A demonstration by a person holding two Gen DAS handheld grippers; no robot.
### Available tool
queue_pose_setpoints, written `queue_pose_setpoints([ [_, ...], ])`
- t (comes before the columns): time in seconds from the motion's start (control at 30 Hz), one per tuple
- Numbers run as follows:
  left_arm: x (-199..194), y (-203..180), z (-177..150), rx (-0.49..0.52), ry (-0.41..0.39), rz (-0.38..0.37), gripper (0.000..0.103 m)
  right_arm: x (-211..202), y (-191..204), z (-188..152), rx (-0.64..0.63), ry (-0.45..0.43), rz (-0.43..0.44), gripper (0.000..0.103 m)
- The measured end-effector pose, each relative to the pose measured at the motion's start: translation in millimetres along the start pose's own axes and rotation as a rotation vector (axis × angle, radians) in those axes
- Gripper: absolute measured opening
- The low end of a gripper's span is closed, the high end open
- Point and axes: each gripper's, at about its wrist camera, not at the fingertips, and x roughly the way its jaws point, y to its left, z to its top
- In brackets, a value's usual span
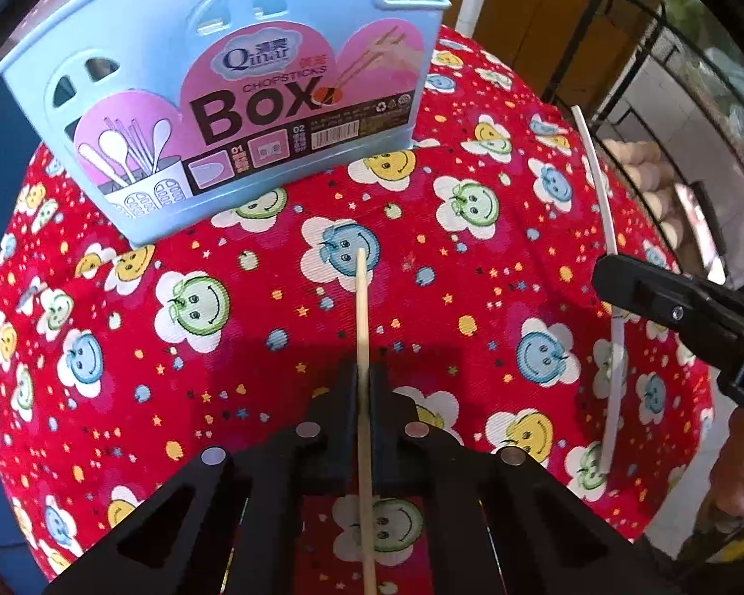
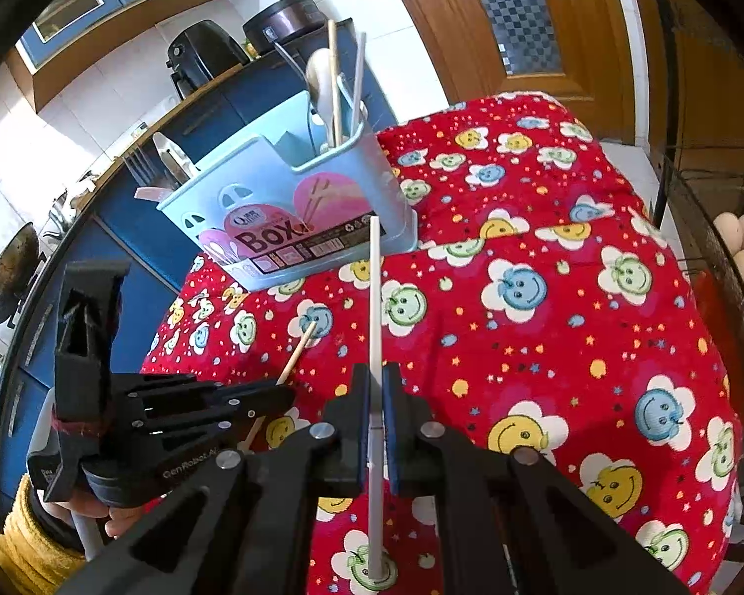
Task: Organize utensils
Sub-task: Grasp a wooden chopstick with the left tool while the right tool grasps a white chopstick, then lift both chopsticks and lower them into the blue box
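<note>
Two chopsticks gripped over a red smiley tablecloth (image 1: 471, 297), blue chopstick box (image 1: 253, 99) at its far edge.
Left gripper (image 1: 364, 377) pinches the wooden chopstick (image 1: 362, 307); right gripper (image 2: 376, 386) pinches the white chopstick (image 2: 375, 297). Bare cloth lies between them and the box.

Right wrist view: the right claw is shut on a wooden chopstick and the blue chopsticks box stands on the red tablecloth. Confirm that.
One detail is wrong. The right claw is shut on a white chopstick, not a wooden one; the right wrist view shows it. The wooden chopstick is in the left claw. The blue chopsticks box does stand on the red tablecloth.
</note>
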Motion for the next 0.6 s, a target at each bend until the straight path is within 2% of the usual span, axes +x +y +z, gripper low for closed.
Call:
queue_pose_setpoints([
  [0.17,-21,13,-8,-0.039,-0.075,-0.063,0.004,-7,5,3,-0.011,-0.033,0.005,0.007],
  [0.27,-42,19,-14,-0.064,-0.161,-0.089,0.004,-12,9,5,-0.017,-0.058,0.017,0.007],
  [0.4,-76,29,-21,-0.097,-0.313,-0.096,0.004,-21,20,8,-0.056,-0.106,0.012,0.007],
  [0.6,-114,40,-20,-0.134,-0.478,-0.069,0.004,-35,34,17,-0.1,-0.171,0.001,0.007],
])
